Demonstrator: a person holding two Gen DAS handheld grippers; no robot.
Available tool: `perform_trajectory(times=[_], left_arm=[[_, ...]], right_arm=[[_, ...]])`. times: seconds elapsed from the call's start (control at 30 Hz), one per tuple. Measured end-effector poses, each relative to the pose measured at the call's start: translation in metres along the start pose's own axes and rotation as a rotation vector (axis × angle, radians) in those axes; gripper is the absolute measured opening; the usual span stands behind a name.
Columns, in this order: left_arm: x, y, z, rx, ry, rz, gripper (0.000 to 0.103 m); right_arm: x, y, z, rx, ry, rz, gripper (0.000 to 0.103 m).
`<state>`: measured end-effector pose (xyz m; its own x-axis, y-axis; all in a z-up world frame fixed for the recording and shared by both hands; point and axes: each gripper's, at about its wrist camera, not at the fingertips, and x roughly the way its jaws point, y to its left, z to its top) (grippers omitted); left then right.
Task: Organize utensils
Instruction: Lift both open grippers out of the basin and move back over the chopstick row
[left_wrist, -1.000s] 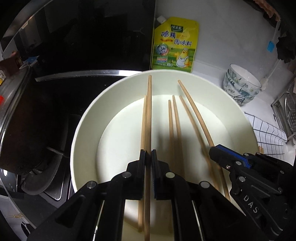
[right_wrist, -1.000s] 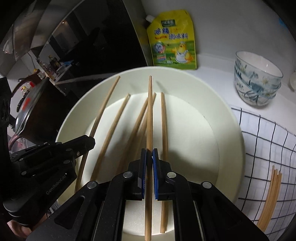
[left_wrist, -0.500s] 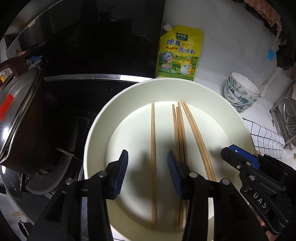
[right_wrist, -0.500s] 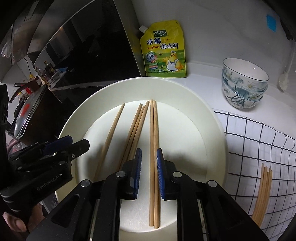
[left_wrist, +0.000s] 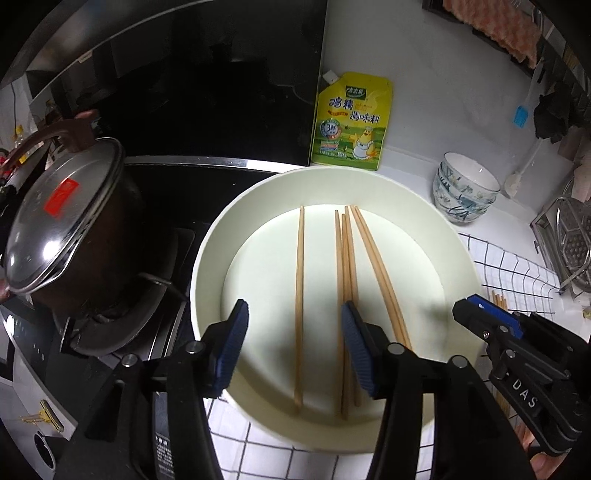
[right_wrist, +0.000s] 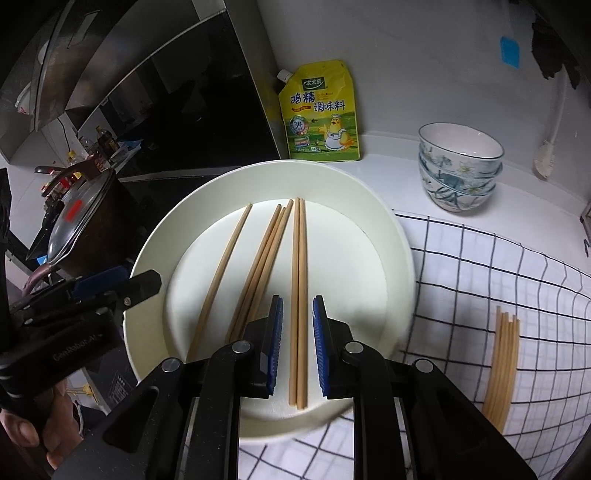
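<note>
A wide cream plate (left_wrist: 436, 206) (right_wrist: 391, 236) holds several wooden chopsticks. In the left wrist view a single chopstick (left_wrist: 299, 280) lies left of a bundle (left_wrist: 347, 266). My left gripper (left_wrist: 293, 349) is open and empty above the single chopstick. In the right wrist view a pair of chopsticks (right_wrist: 299, 280) lies between the jaws of my right gripper (right_wrist: 297, 350), which is open and raised above them. The other chopsticks (right_wrist: 264, 266) lie to its left. The left gripper also shows in the right wrist view at the lower left.
A yellow seasoning pouch (left_wrist: 351, 122) leans on the wall behind the plate. Stacked patterned bowls (right_wrist: 460, 171) stand at the right. More chopsticks (right_wrist: 504, 365) lie on a checked cloth (right_wrist: 498, 266). A lidded pot (left_wrist: 62, 214) sits on the stove at the left. A metal rack (left_wrist: 569, 243) stands far right.
Both grippers have opened, let go of the chopsticks they held and pulled back upward. The released chopsticks now lie flat in the plate.
</note>
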<state>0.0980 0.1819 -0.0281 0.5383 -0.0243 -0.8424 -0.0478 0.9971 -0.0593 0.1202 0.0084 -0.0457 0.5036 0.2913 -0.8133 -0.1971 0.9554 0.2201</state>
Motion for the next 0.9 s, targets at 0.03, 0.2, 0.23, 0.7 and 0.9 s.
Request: perform_trajectory(times=[0.03,0.2,0.23,0.7,0.9], left_arm=[[-0.004,-0.002,-0.001,-0.003,-0.004,0.0,0.054],[-0.021,-0.012,-0.009,-0.005,-0.023,0.002,0.057],[-0.024,-0.015,-0.011,-0.005,-0.026,0.002,0.06],[-0.046,-0.065,-0.033,0.014,-0.036,-0.025,0.067],[-0.045,-0.091,-0.041,0.029,-0.029,-0.052,0.072]], right_arm=[[-0.005,-0.001,-0.002,-0.003,-0.002,-0.001,0.016],[-0.024,-0.009,-0.011,-0.01,-0.016,-0.006,0.019],[-0.027,-0.011,-0.013,-0.011,-0.02,-0.008,0.02],[-0.078,-0.06,-0.041,0.011,-0.063,-0.051,0.026],[-0.088,-0.09,-0.055,0.042,-0.058,-0.087,0.028]])
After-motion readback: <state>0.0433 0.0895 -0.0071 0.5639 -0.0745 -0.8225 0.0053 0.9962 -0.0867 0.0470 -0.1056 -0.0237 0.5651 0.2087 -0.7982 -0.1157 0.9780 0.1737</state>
